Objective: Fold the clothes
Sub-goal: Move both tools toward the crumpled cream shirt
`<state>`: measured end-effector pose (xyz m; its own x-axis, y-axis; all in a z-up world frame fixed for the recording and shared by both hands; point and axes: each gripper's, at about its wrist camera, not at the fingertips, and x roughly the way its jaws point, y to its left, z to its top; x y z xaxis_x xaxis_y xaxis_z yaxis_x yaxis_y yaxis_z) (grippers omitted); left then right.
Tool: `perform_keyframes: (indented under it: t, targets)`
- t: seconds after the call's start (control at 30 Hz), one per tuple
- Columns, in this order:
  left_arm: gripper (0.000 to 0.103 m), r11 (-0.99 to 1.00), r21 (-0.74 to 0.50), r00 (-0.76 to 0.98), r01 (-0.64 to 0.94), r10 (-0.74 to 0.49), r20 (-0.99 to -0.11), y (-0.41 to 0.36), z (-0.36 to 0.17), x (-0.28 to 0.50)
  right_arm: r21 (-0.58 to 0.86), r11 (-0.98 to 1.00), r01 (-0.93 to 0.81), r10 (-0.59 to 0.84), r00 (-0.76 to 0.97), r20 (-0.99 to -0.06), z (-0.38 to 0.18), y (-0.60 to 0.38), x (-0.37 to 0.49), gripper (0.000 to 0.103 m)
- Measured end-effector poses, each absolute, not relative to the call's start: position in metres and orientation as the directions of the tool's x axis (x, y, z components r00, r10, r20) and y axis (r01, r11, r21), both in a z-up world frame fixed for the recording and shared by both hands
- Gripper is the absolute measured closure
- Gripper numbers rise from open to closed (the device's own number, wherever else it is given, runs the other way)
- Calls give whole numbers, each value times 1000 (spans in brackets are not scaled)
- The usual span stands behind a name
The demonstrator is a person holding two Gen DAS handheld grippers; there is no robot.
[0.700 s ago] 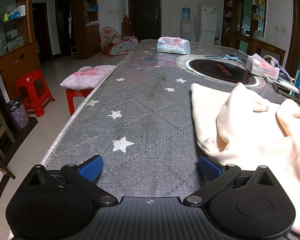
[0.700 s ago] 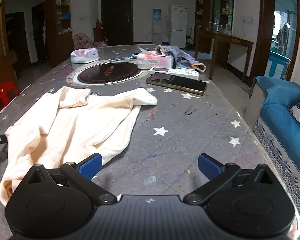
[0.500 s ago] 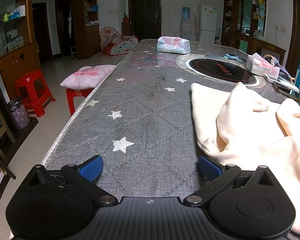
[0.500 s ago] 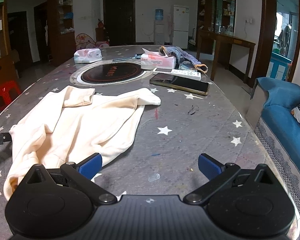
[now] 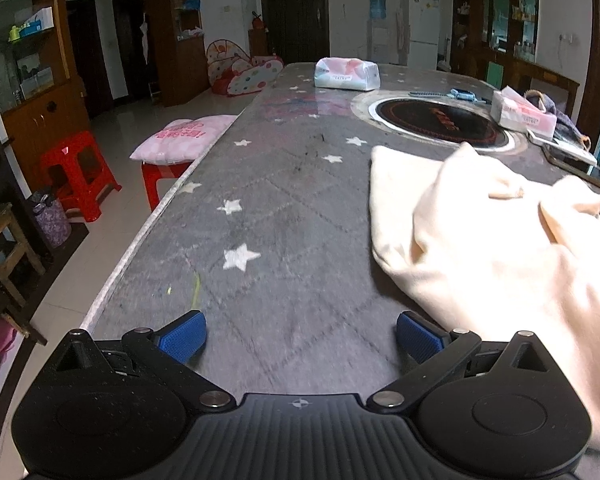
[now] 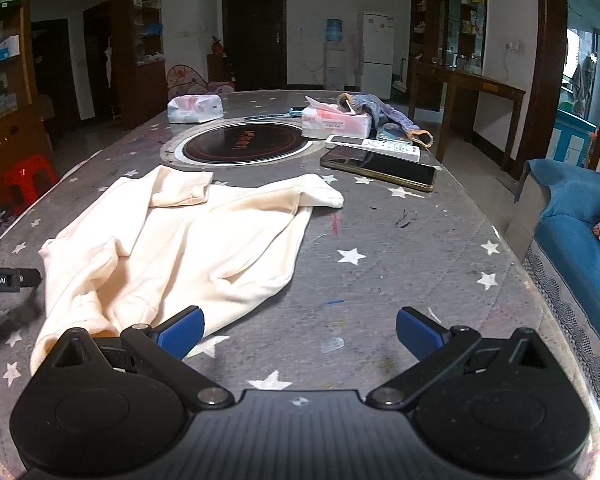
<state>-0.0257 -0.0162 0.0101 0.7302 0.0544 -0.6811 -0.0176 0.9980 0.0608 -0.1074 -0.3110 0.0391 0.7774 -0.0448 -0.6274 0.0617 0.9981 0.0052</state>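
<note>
- The left gripper (image 5: pixel 300 330) sits at the bottom of its frame with its jaws spread wide and nothing between them; only grey star-patterned tablecloth (image 5: pixel 268 216) shows in the gap.
- Its right blue pad (image 5: pixel 418 336) lies just beside the near hem of a cream garment (image 5: pixel 500 248); I cannot tell whether they touch.
- That garment fills the right half of the left wrist view, rumpled, with a raised fold near the centre right.
- The right gripper (image 6: pixel 298 330) is likewise at the bottom of its frame, jaws wide apart and empty, over the tablecloth (image 6: pixel 400 248).
- In the right wrist view the cream garment (image 6: pixel 188 240) lies spread and creased across the left and centre, one sleeve end reaching toward centre frame and a folded part at upper left of the cloth.
- The right gripper's left blue pad (image 6: pixel 182 330) is at the garment's near edge.
- Part of the left gripper's body pokes in at the far left edge of the right wrist view.
- Behind the garment, upper centre, a round black induction hob (image 6: pixel 242 144) is set into the table.
- To its right lie a tissue box (image 6: pixel 336 122), a white remote control (image 6: pixel 374 147) and a dark phone (image 6: pixel 380 168), well apart from the garment.
- A soft tissue pack (image 6: pixel 195 108) sits at the upper left of the hob.
- A red plastic stool (image 5: pixel 78 172) stands on the floor at the left of the left wrist view.
</note>
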Motion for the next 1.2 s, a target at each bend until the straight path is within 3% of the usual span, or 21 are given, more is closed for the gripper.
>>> perform_keyframes:
  t: [1.2]
  targets:
    - [0,998,68,687,4,46,-725,-66,43,-109,19,999,-29,35,793,-608,50,-293,-165,0]
